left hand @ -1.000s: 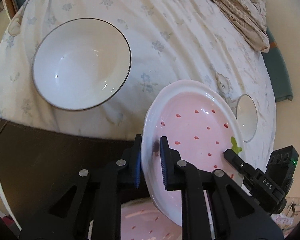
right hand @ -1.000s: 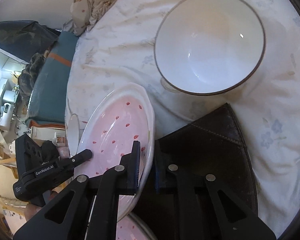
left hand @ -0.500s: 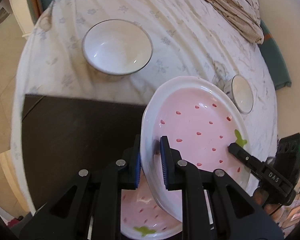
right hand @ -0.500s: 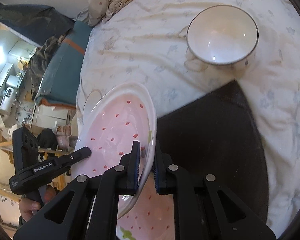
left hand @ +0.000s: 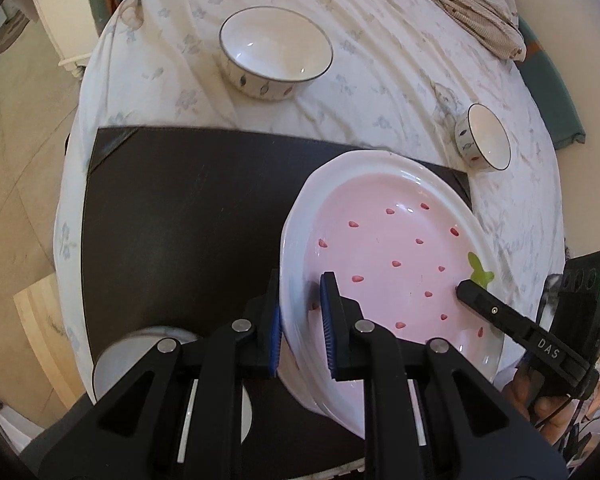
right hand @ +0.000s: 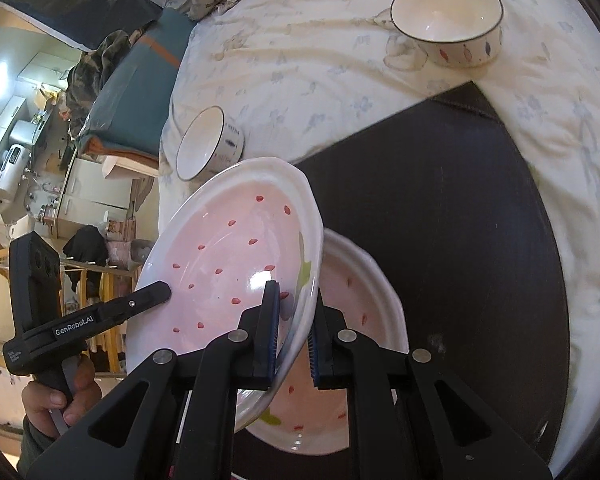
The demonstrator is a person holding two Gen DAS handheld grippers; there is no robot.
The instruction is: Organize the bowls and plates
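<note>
A pink strawberry plate [left hand: 392, 264] with a white rim is held in the air between both grippers, above the dark mat [left hand: 180, 216]. My left gripper [left hand: 300, 320] is shut on its left rim. My right gripper [right hand: 292, 328] is shut on its opposite rim [right hand: 236, 256]. A second strawberry plate [right hand: 352, 344] lies on the mat [right hand: 440, 216] right under the held one. A large white bowl [left hand: 276, 52] and a small white bowl [left hand: 484, 136] stand on the tablecloth beyond the mat; both show in the right wrist view too, large [right hand: 448, 16] and small [right hand: 208, 144].
A round white object [left hand: 140, 348] sits at the mat's near left corner. A crumpled beige cloth [left hand: 468, 4] lies at the table's far side. The floral tablecloth [left hand: 380, 80] covers a round table, with floor [left hand: 16, 160] to the left.
Both grippers have lifted the plate and pulled back from the table, so the bowls look smaller and farther. The second plate and the small bowl have come fully into view.
</note>
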